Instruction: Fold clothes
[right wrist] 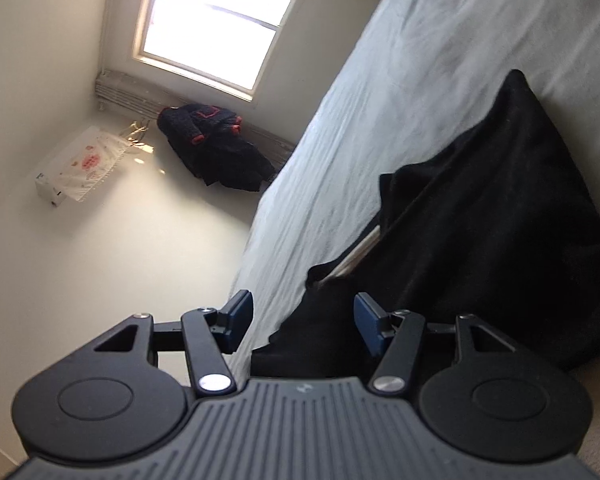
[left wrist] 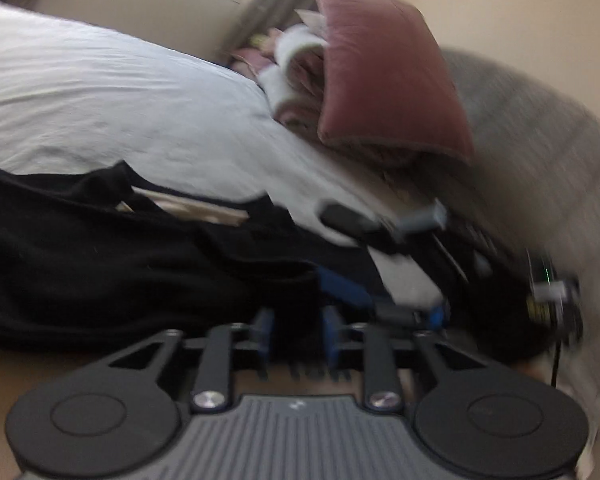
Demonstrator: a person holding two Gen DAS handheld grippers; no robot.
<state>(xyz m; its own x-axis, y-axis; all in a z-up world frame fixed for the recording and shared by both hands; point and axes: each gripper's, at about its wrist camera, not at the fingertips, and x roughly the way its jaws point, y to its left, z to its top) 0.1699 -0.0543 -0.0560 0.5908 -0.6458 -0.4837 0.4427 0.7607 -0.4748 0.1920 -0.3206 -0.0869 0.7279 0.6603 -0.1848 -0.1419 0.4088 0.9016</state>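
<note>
A black garment [left wrist: 100, 256] lies crumpled on the pale bed sheet [left wrist: 100, 92], with a light tan strip [left wrist: 188, 208] showing at an opening. My left gripper [left wrist: 299, 330] is low at the garment's near edge; its blue pads [left wrist: 266, 328] stand apart with dark cloth in the gap, and the view is blurred. In the right wrist view the same garment [right wrist: 480, 208] spreads across the bed [right wrist: 420, 60]. My right gripper [right wrist: 305, 320] is open wide at the bed's edge, with a fold of the black cloth between its fingers and neither pad pressing on it.
A pink pillow [left wrist: 388, 76] leans on a folded white and pink blanket [left wrist: 300, 76] at the bed's far end. A blurred black and grey device [left wrist: 500, 264] lies at the right. Beside the bed are a window [right wrist: 220, 20], a dark jacket [right wrist: 216, 148] and a white bag [right wrist: 80, 164] on the floor.
</note>
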